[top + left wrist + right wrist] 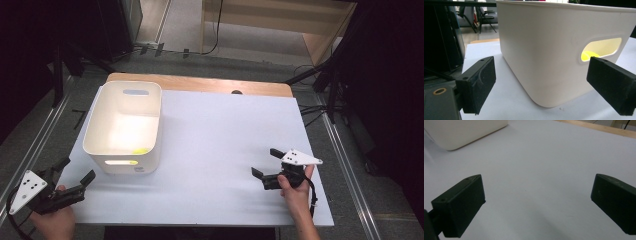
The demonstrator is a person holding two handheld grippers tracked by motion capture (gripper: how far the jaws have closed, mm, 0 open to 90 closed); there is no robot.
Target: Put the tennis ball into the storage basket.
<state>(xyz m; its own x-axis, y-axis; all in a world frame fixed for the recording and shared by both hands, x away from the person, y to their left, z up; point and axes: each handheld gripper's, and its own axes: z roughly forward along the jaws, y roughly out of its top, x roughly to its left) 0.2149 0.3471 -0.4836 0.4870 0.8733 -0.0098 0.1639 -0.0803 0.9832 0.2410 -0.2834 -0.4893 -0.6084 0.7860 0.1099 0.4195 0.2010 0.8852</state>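
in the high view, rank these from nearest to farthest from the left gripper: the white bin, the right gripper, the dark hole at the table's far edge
From the left gripper, at the near left corner of the table:
1. White bin, just ahead of it on the left side of the table.
2. Right gripper, across at the near right.
3. Dark hole, on the far wooden edge, right of centre.

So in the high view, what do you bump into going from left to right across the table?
Left hand-held gripper → white bin with something yellow inside it → bare stretch of white table → right hand-held gripper.
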